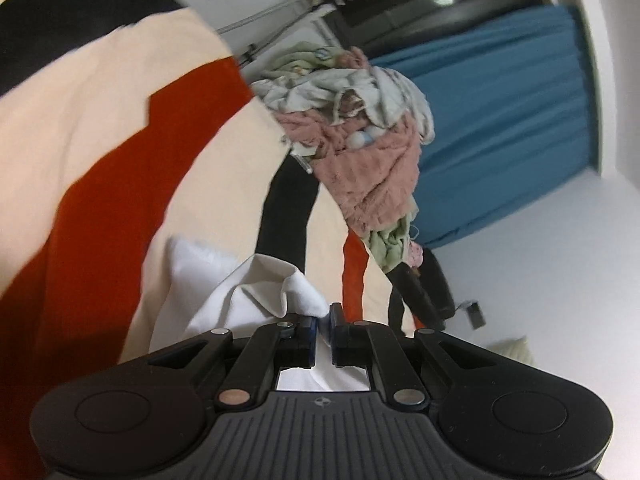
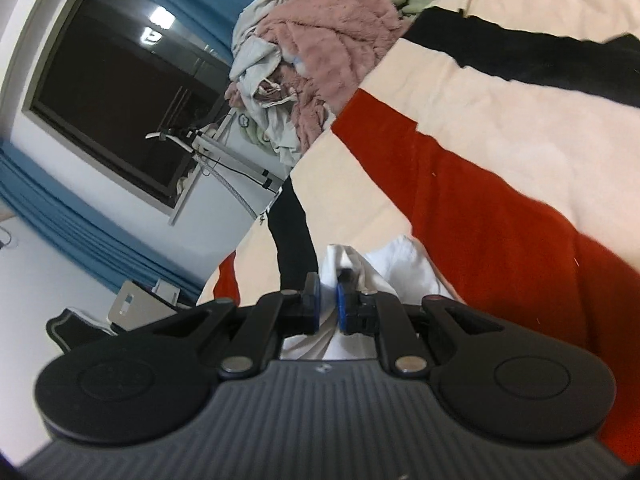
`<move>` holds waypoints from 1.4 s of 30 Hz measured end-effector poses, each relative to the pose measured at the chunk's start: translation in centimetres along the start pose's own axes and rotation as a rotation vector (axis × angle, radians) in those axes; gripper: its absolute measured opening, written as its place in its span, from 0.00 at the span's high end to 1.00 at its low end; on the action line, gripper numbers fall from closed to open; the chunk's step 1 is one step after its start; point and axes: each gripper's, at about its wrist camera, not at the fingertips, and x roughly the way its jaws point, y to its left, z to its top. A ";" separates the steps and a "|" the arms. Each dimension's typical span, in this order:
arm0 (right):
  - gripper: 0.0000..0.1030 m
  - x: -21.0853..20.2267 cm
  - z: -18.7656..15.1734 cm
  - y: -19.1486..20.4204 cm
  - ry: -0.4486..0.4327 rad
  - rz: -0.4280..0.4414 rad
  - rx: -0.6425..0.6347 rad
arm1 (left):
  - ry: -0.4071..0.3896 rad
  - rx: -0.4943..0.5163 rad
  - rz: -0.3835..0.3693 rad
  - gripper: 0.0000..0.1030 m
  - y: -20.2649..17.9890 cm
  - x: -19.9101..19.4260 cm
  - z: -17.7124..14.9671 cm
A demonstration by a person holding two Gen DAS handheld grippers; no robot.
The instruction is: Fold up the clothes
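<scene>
Left gripper (image 1: pixel 323 319): jaws nearly together, clamped on a bunched edge of the white garment (image 1: pixel 256 292). Blue pads (image 1: pixel 314 326) pinching white cloth, fabric passing between and under the fingers, more white visible through the frame gap behind them.

Right gripper (image 2: pixel 328 300): same story, jaws nearly closed on a fold of the white garment (image 2: pixel 400 268). Blue pads (image 2: pixel 341 306) with cloth standing up between them, rest of it trailing back under the gripper body.

White garment lying on the striped bedspread (image 1: pixel 120 120), just ahead of both grippers, held at two separate points. Mostly crumpled near the fingers; overall shape of the piece not readable from either view.

Bedspread (image 2: pixel 480 140): cream with broad red and black bands, covering most of the surface in both views.

Laundry pile (image 1: pixel 360 140) at the far edge of the bedspread, well apart from the held garment. Pink fluffy item on top and down the side, pale grey-white pieces and light green pieces mixed in. Same pile (image 2: pixel 320 48) in the right wrist view.

Background: blue curtain (image 1: pixel 500 100), dark window (image 2: pixel 112 100) with ceiling light reflections, white wall, metal stand (image 2: pixel 224 160) near the pile. Dark object (image 2: pixel 80 326) low on the left of the right wrist view, unclear what it is.

Both views motion-blurred and tilted.
</scene>
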 end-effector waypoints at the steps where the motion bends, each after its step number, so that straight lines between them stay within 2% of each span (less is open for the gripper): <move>1: 0.89 0.3 0.3 0.0 0.000 0.005 -0.011 | -0.003 0.040 0.003 0.92 -0.3 0.3 0.0; 5: 0.86 1.0 1.1 -0.5 0.014 0.019 -0.024 | -0.003 0.185 0.041 0.88 -1.6 1.4 -0.2; 6: 0.83 1.3 1.2 -0.9 0.026 0.025 -0.015 | 0.002 0.209 0.064 0.71 -1.7 1.6 -0.3; 7: 0.80 1.5 1.3 -1.3 0.036 0.035 -0.008 | 0.001 0.243 0.091 0.45 -2.1 1.6 -0.6; 8: 0.61 1.5 1.2 -1.3 0.044 0.034 -0.017 | 0.000 0.277 0.118 0.32 -2.5 1.5 -0.8; 9: 0.32 1.5 1.1 -1.3 0.052 0.028 -0.031 | -0.001 0.311 0.145 0.14 -2.8 1.5 -1.1; 10: 0.17 1.3 1.0 -1.0 0.046 0.030 -0.047 | -0.018 0.348 0.161 0.07 -3.3 1.2 -1.4; 11: 0.12 0.9 0.8 -0.6 0.036 0.036 -0.063 | -0.027 0.384 0.167 0.06 -3.7 0.9 -1.7; 13: 0.12 0.0 0.4 0.6 0.024 0.043 -0.123 | -0.022 0.439 0.179 0.04 -4.5 0.6 -2.4; 17: 0.14 -0.9 -0.8 3.3 0.015 0.024 -0.313 | -0.006 0.531 0.262 0.03 -5.2 1.2 -4.0; 18: 0.31 -0.8 -1.2 3.8 0.018 0.005 -0.376 | 0.006 0.552 0.289 0.03 -5.2 1.6 -4.4; 20: 0.58 0.2 -2.0 4.2 0.041 -0.046 -0.481 | 0.036 0.583 0.346 0.03 -4.8 2.6 -5.2; 21: 0.67 1.1 -2.4 4.2 0.059 -0.079 -0.524 | 0.050 0.598 0.364 0.03 -4.5 2.8 -5.6; 23: 0.73 2.9 -3.2 3.8 0.097 -0.125 -0.585 | 0.076 0.626 0.405 0.03 -3.9 3.5 -6.2; 26: 0.76 4.9 -4.0 2.9 0.141 -0.161 -0.621 | 0.091 0.645 0.428 0.03 -3.4 4.0 -6.8; 29: 0.75 4.1 -4.0 3.2 0.131 -0.160 -0.620 | 0.084 0.667 0.442 0.04 -3.8 3.3 -7.2; 36: 0.73 -2.5 -4.6 6.0 0.063 -0.111 -0.654 | 0.054 0.739 0.445 0.04 -6.2 0.5 -8.8; 42: 0.73 -7.1 -6.5 4.7 0.053 -0.173 -0.611 | 0.087 0.780 0.492 0.04 -6.1 -2.4 -11.3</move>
